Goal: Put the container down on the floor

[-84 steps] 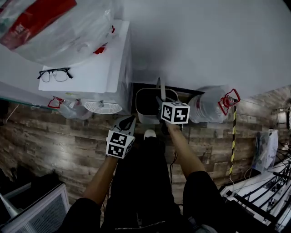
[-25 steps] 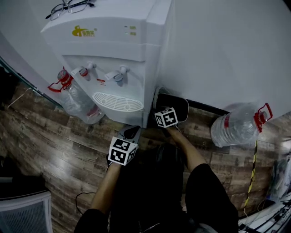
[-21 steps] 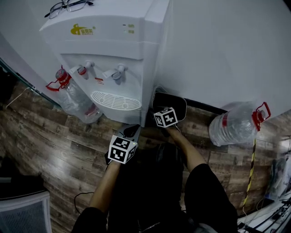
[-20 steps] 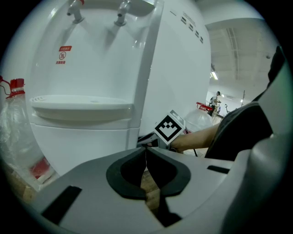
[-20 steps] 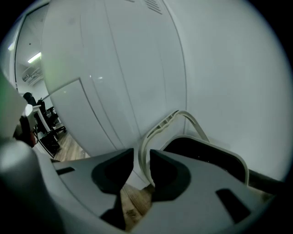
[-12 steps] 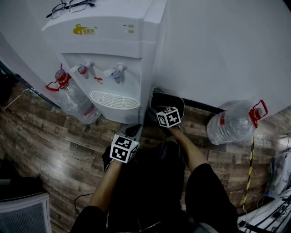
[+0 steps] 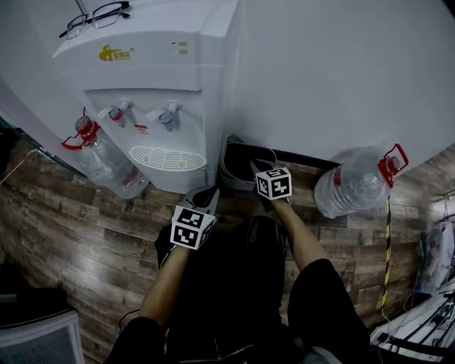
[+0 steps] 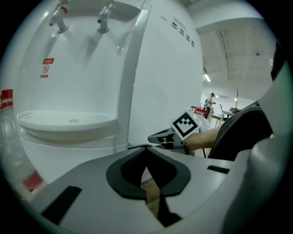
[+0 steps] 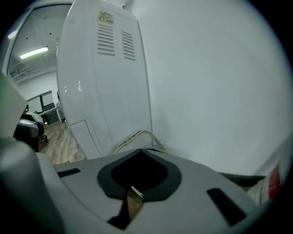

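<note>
The container [image 7: 228,166] is a grey bin with a dark inside. It stands on the wood floor, wedged between the white water dispenser [image 7: 153,85] and the wall. My right gripper [image 7: 254,170] hovers over the bin's near right rim, jaws shut with nothing between them. In the right gripper view its jaws [image 9: 132,192] meet, and the bin is out of sight below them. My left gripper [image 7: 210,195] hangs shut and empty in front of the dispenser's base, left of the bin. The left gripper view shows its closed jaws [image 8: 147,171] and the right gripper [image 8: 158,136] beyond.
A clear water bottle [image 7: 106,160] with a red cap leans at the dispenser's left. Another bottle [image 7: 352,185] lies right of the bin. Glasses [image 7: 96,15] rest on top of the dispenser. A cable [image 9: 137,136] runs behind it. A yellow-black striped strip [image 7: 386,249] stands at right.
The right gripper has slid from over the bin's middle towards its right rim. The bin stays put on the floor. The left gripper has hardly moved.
</note>
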The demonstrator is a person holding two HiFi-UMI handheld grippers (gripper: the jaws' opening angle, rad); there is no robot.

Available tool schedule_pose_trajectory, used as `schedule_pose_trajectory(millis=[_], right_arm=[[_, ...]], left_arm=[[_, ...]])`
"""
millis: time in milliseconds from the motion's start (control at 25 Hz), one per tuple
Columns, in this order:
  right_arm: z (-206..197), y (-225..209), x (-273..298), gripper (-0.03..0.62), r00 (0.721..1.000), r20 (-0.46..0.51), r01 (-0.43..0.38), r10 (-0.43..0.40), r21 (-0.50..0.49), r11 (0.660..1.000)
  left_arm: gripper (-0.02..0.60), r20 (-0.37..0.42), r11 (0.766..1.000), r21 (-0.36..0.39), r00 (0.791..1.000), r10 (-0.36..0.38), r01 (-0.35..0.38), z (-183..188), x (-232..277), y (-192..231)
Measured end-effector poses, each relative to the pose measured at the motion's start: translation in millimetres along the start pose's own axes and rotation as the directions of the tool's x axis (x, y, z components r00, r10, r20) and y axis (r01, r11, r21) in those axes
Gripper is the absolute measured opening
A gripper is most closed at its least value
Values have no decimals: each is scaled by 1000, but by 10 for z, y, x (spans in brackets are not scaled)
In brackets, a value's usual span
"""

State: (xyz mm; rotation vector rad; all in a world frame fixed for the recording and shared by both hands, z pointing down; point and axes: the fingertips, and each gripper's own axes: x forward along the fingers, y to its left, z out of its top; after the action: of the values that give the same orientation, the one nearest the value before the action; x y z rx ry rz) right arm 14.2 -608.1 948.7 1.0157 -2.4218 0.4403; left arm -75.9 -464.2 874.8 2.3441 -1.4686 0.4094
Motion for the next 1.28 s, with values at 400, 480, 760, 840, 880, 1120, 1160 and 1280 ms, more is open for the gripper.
schedule_pose_trajectory(millis=[400,480,760,840,880,1120,1160,1280], right_arm=[[759,-296,-1031,11,955,262,151,-136,-35,988],[859,-290,-1193,11,944,298,160,-144,-30,987],[1060,-196,-1571,11,924,349,183,-158,-42,982],[1130,-155,-1665,11,918,362,185,-160,-36,982],[1161,-131,-1711,11,915,369,185,-160,-33,982],[1307,67,-1867,9,903,402,184,-152,-43,982],[1321,99,-1882,9,901,407,184,-150,-44,982],[1319,171,-1909,9,902,407,182,-146,-51,982]], left_arm=[[15,82,997,75,997,-14,8,447,124,-105],[15,89,996,87,996,-20,12,515,138,-132],[15,114,992,125,992,-44,30,722,96,-231],[15,121,991,132,991,-51,35,775,55,-249],[15,127,990,136,991,-52,35,802,33,-256],[15,150,990,141,987,-52,31,887,-84,-255],[15,150,989,143,987,-51,30,886,-96,-256],[15,152,988,149,987,-52,29,879,-120,-270]])
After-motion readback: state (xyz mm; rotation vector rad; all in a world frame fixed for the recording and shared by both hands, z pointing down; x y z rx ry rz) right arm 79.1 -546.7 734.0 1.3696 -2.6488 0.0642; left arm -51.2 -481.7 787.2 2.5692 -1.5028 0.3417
